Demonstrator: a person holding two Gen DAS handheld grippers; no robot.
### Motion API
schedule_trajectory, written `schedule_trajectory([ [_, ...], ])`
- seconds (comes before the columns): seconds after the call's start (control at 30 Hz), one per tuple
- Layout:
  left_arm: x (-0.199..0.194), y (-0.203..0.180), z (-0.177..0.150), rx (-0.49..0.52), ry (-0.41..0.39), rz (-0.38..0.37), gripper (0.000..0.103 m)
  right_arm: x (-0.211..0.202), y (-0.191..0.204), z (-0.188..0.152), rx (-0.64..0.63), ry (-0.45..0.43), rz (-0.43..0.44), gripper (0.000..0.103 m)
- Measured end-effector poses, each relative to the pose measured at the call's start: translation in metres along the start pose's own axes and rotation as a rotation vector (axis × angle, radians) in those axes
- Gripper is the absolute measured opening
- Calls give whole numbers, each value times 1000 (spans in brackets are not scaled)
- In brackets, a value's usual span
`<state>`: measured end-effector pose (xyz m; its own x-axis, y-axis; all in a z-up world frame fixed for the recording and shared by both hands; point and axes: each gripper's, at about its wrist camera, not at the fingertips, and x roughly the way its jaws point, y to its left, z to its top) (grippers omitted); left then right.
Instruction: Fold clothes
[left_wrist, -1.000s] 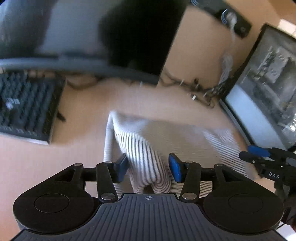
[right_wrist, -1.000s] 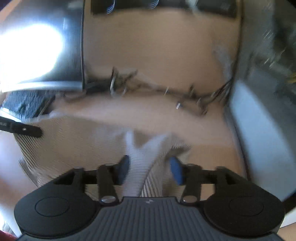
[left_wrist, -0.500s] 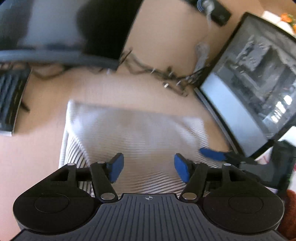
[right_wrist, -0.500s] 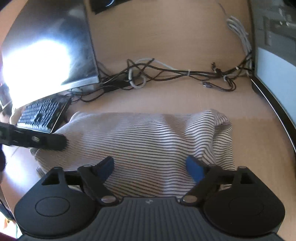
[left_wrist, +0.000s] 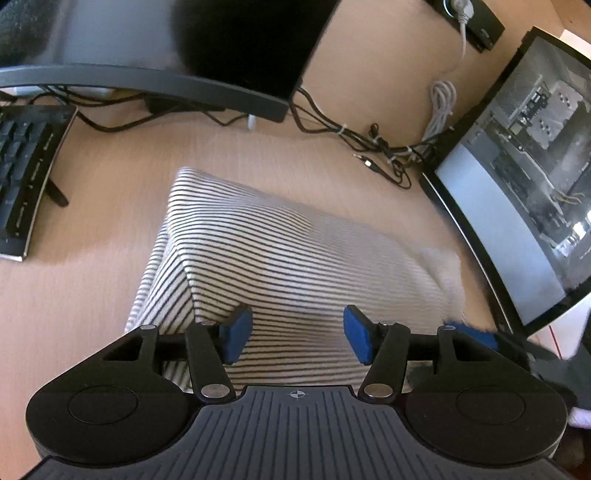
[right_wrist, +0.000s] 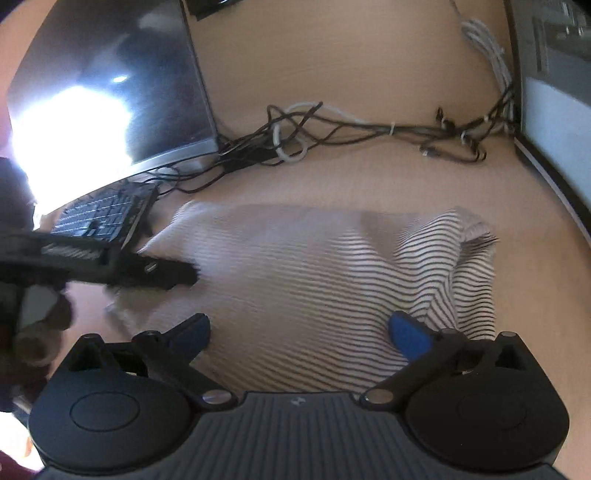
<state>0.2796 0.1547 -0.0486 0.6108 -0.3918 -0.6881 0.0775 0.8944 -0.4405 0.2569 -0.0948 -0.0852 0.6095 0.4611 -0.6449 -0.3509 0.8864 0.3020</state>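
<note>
Both grippers, left (left_wrist: 297, 334) and right (right_wrist: 299, 334), have just released the striped shirt (left_wrist: 295, 254), jaws now wide and empty; it lies folded on the desk (left_wrist: 92, 229), fold apparently complete.

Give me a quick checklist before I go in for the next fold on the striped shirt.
1. Left gripper open with nothing pinched: ok.
2. Right gripper open with nothing pinched: ok.
3. Striped shirt lying folded on the desk: ok.
4. Top layer smooth: not ok, the cloth is bunched at the corner beside the right gripper.
5. Cables apart from the shirt: ok.
6. Keyboard apart from the shirt: ok in the left view; the right view is blurred there.
</note>
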Motion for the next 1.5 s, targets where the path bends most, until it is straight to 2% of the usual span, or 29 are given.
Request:
schedule_trajectory([
  [0.1,5,5,6,-6,-11,-5,61,-5,19,-10,5,49,20,103],
  [0.17,8,8,11,-10,-19,-8,62,-9,39,-15,-66,93,12,103],
  [0.27,11,12,16,-35,-28,-19,62,-26,55,-17,-159,102,-17,103],
  [0.33,7,10,15,-50,-40,-10,65,-43,53,-11,-216,69,-56,103],
  [0.4,-2,1,7,-49,-67,31,72,-57,44,-2,-292,23,-108,103],
  [0.5,-15,-19,-11,-50,-105,77,73,-64,15,16,-362,-34,-169,103],
  [0.6,-21,-48,-31,-73,-148,83,73,-52,-27,34,-295,-59,-192,103],
  [0.67,-18,-68,-43,-101,-165,84,72,-37,-51,39,-237,-38,-194,103],
  [0.73,-4,-85,-54,-133,-144,81,72,-17,-65,36,-239,42,-161,103],
  [0.83,17,-107,-69,-136,-129,134,71,-2,-74,23,-295,93,-70,103],
  [0.97,20,-120,-80,-174,-179,219,71,7,-96,25,-200,121,41,103],
  [1.17,18,-126,-84,-181,-181,282,71,12,-91,20,-251,115,98,103],
  [1.33,11,-119,-87,-181,-176,284,71,0,-74,1,-249,97,104,103],
  [1.5,4,-113,-90,-167,-163,270,72,0,-64,2,-296,133,139,103],
])
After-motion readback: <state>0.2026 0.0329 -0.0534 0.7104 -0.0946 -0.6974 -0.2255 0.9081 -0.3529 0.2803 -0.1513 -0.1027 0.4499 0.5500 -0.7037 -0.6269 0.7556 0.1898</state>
